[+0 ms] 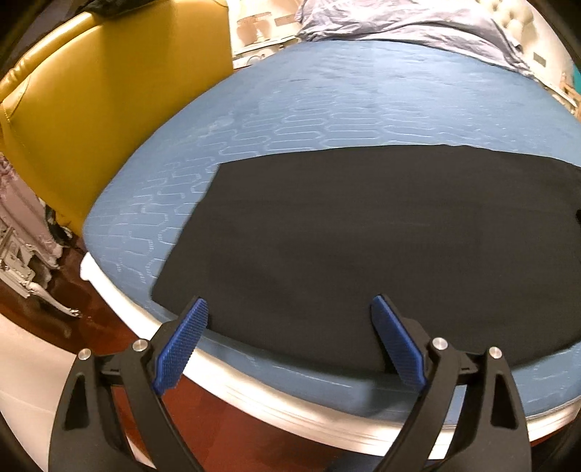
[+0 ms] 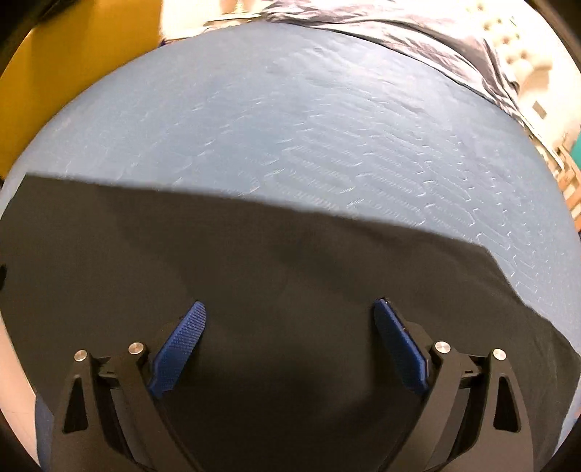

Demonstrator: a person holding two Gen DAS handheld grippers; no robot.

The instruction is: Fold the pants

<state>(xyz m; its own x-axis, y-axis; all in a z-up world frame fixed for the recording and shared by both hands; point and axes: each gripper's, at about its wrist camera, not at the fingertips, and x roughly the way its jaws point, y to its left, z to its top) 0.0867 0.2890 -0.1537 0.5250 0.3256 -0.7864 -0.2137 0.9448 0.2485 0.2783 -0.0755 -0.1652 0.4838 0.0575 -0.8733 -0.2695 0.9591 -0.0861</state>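
Broadly, a bed with a blue quilted mattress [image 1: 363, 105] fills both views, its white frame edge [image 1: 254, 395] curving along the near side in the left wrist view. On the near part of the mattress lie the black pants [image 1: 326, 236], spread flat and smooth as a wide dark panel with a straight far edge and a slanted left edge; in the right wrist view the same pants [image 2: 254, 261] cover the whole near half of the picture, their right edge slanting down toward the near right. At the far end of the bed sits a rumpled lilac sheet [image 1: 417, 25]. A yellow padded chair [image 1: 109, 109] stands at the far left beside the bed, and red-brown wooden floor [image 1: 218, 428] shows below the frame.

Next, the left gripper [image 1: 288, 308] points forward and slightly downward over the near edge of the pants, close to their near left corner. Its blue ribbed fingers [image 1: 181, 345] stand wide apart, with nothing between them; whether the tips touch the cloth cannot be told.

The right gripper [image 2: 290, 312] hovers directly above the middle of the pants, angled down at the fabric. Its blue fingers [image 2: 178, 348] are likewise spread wide, holding nothing, and a soft shadow lies on the cloth beneath them. No hand or sleeve appears in either view.
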